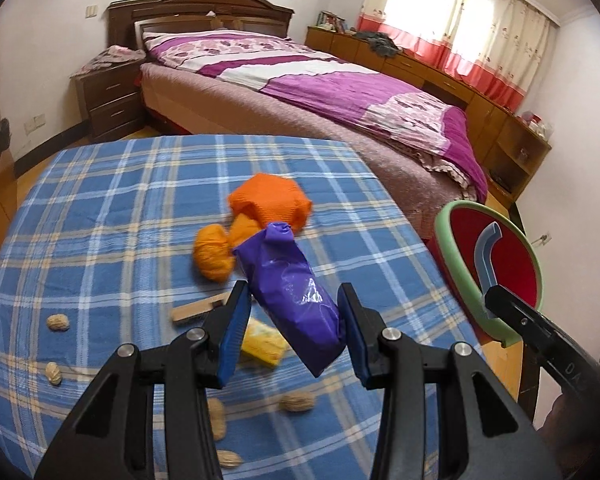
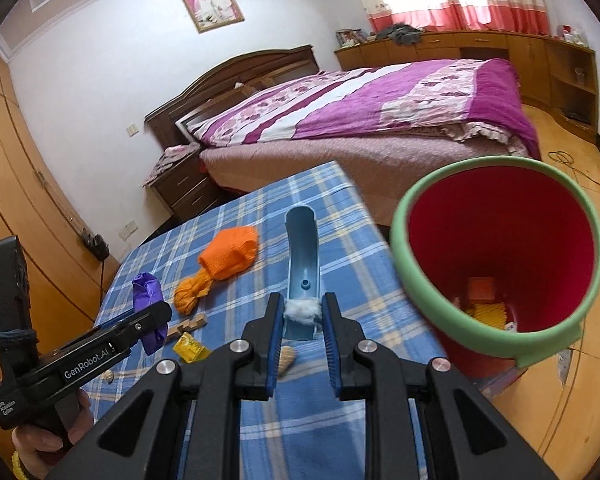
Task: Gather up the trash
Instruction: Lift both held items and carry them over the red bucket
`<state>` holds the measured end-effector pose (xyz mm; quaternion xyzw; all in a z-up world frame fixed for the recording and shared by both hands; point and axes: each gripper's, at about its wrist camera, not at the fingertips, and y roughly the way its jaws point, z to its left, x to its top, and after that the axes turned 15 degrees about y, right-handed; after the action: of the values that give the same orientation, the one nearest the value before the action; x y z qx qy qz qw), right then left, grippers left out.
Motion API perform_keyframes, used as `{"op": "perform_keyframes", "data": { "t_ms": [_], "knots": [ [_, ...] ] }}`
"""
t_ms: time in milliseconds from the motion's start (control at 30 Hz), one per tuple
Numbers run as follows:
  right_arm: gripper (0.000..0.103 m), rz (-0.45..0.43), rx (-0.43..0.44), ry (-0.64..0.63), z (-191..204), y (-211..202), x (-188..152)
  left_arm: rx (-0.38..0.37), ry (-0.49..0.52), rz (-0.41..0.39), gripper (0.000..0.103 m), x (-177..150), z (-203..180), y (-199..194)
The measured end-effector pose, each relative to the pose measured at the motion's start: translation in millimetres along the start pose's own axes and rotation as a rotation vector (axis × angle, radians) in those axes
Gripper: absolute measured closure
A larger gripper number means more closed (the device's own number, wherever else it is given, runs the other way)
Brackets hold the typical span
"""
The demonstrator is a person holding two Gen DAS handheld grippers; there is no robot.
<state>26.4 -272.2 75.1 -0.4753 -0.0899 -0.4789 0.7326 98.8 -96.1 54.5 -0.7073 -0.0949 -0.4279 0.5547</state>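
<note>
We see a table under a blue plaid cloth (image 1: 100,208), with a bed (image 1: 300,80) behind it. Our left gripper (image 1: 292,332) has its jaws clamped on a crumpled purple wrapper (image 1: 296,292), lifted clear of the cloth; the same wrapper shows beside the gripper body in the right wrist view. Our right gripper (image 2: 302,328) has its jaws pressed together on the blue-grey handle (image 2: 302,264) of a red bucket with a green rim (image 2: 496,264), carried beside the table edge. Scraps lie at the bucket's bottom. On the cloth remain an orange mesh cloth (image 1: 270,202), a small wooden piece (image 1: 196,310), a yellow packet (image 1: 264,344) and several peanut shells (image 1: 58,323), scattered near our grippers.
</note>
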Motion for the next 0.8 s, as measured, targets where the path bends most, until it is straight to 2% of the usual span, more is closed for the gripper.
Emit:
{"op": "perform_keyframes", "data": {
  "t_ms": [433,800],
  "knots": [
    [0.082,-0.058,-0.075,0.144,-71.7,-22.2,12.8,-0.104,0.106,-0.020,0.057,27.9,-65.6,17.0],
    [0.082,-0.124,-0.156,0.221,-130.3,-37.1,34.2,-0.209,0.254,-0.030,0.057,51.3,-137.0,43.3]
  ]
}}
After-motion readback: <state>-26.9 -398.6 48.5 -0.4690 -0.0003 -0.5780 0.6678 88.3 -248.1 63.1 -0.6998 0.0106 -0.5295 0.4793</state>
